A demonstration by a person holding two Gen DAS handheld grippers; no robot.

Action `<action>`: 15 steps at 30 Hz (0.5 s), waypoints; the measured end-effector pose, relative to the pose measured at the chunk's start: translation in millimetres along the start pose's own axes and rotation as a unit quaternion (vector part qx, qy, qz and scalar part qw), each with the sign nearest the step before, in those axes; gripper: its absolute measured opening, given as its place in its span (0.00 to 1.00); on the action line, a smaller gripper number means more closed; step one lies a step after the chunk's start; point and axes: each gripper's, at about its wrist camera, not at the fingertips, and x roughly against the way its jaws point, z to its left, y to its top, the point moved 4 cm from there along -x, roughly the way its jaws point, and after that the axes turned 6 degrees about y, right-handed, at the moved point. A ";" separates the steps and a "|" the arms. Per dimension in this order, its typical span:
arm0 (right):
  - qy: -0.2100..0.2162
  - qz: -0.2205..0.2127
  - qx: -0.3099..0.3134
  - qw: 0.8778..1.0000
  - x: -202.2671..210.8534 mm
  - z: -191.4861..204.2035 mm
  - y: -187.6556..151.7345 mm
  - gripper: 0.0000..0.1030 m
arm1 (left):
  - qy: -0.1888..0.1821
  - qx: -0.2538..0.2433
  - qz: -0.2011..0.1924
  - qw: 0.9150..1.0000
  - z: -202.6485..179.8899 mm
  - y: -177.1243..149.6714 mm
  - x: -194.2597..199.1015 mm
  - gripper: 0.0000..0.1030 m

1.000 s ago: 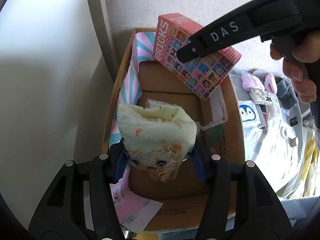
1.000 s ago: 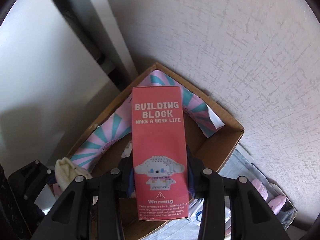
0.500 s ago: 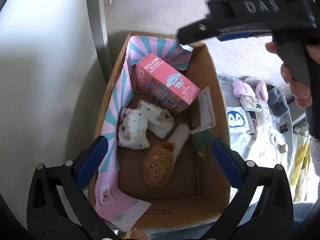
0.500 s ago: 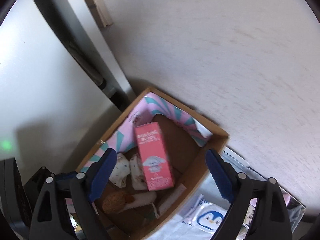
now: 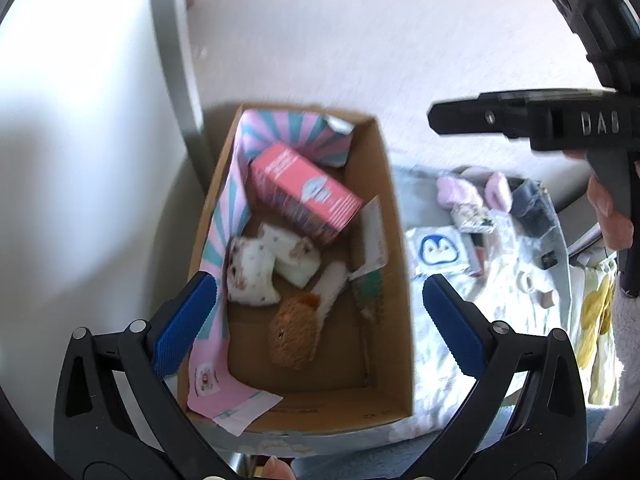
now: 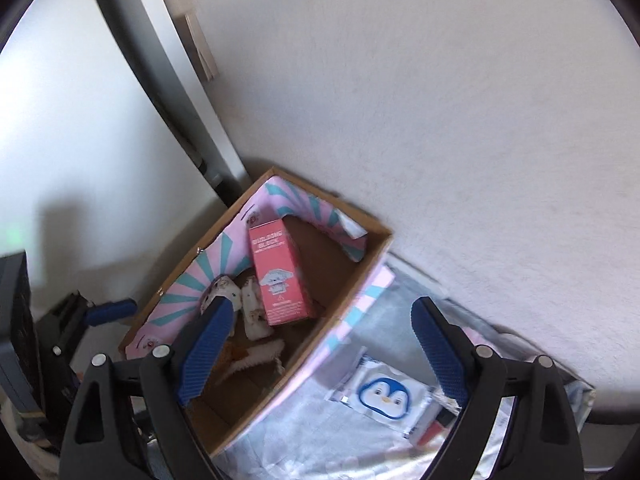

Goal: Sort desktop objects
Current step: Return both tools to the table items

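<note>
An open cardboard box [image 5: 398, 280] [image 6: 344, 296] with pink and teal lining stands against the wall. Inside lie a pink building-block box [image 5: 304, 192] [image 6: 280, 276], a white spotted cloth toy [image 5: 256, 272] [image 6: 252, 312] and a brown plush [image 5: 294, 336] with a white tail. My left gripper [image 5: 316, 320] hangs open above the box with nothing between its blue pads. My right gripper [image 6: 320, 348] is open too, above the box's right wall, empty. In the left wrist view the right gripper's black body [image 5: 520, 122] shows at upper right, held by a hand [image 5: 612, 216].
Right of the box, a patterned cloth [image 5: 480, 320] carries a penguin packet [image 5: 440, 250] [image 6: 384, 396], pink fluffy items [image 5: 460, 192], a dark container [image 5: 532, 208] and small bits. A wall [image 6: 440, 120] runs behind; a grey frame [image 5: 176, 60] stands at the left.
Both grippers opened and let go: the cloth toy and the pink block box now lie in the cardboard box. Both grippers then rose, the right one also drawing away to the right.
</note>
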 end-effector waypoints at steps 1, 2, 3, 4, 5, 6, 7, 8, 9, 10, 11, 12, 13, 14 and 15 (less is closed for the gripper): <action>-0.003 -0.006 0.002 1.000 9.7 -1.4 -2.1 0.86 | 0.000 -0.004 -0.006 1.000 -4.1 3.0 5.6 1.00; -0.005 -0.011 0.003 1.000 20.4 -3.1 -4.9 0.86 | 0.003 -0.008 -0.014 1.000 -8.4 6.0 11.6 1.00; -0.007 -0.013 0.005 1.000 40.1 -5.9 -6.7 0.86 | 0.004 -0.011 -0.024 1.000 -12.5 8.2 17.4 1.00; -0.012 -0.016 0.007 1.000 49.9 -8.2 -10.3 0.86 | 0.001 -0.018 -0.037 0.999 -19.7 10.3 25.6 1.00; -0.017 -0.019 0.010 1.000 61.0 -10.7 -14.3 0.86 | -0.001 -0.024 -0.042 0.999 -24.9 12.1 29.5 1.00; -0.021 -0.025 0.010 0.999 70.7 -13.4 -18.0 0.86 | -0.001 -0.031 -0.044 0.999 -31.2 13.8 33.4 1.00; -0.025 -0.033 0.008 0.999 82.5 -17.3 -22.7 0.86 | -0.001 -0.040 -0.047 0.998 -38.9 15.7 37.0 1.00; -0.027 -0.040 0.004 0.999 93.9 -22.0 -27.5 0.86 | -0.001 -0.049 -0.050 0.998 -47.0 17.9 40.1 1.00; -0.031 -0.048 -0.001 0.998 105.8 -27.5 -32.6 0.86 | -0.002 -0.056 -0.052 0.997 -54.1 19.9 42.2 1.00; -0.035 -0.057 -0.007 0.998 118.5 -34.6 -39.9 0.86 | -0.006 -0.063 -0.054 0.997 -62.3 21.4 43.8 1.00; -0.041 -0.063 -0.012 0.997 128.3 -40.5 -46.5 0.86 | -0.013 -0.068 -0.054 0.996 -71.1 23.0 44.3 1.00; -0.051 -0.068 -0.016 0.996 137.6 -47.4 -54.2 0.86 | -0.020 -0.070 -0.052 0.996 -78.8 24.3 43.7 1.00; -0.065 -0.073 -0.020 0.995 146.8 -55.2 -63.3 0.86 | -0.025 -0.070 -0.049 0.996 -84.5 24.8 42.3 1.00; -0.078 -0.077 -0.022 0.994 154.4 -62.2 -72.0 0.86 | -0.032 -0.072 -0.044 0.996 -91.9 25.3 39.9 1.00; -0.088 -0.080 -0.026 0.993 160.6 -69.4 -80.8 0.86 | -0.041 -0.074 -0.041 0.996 -99.9 25.3 36.9 1.00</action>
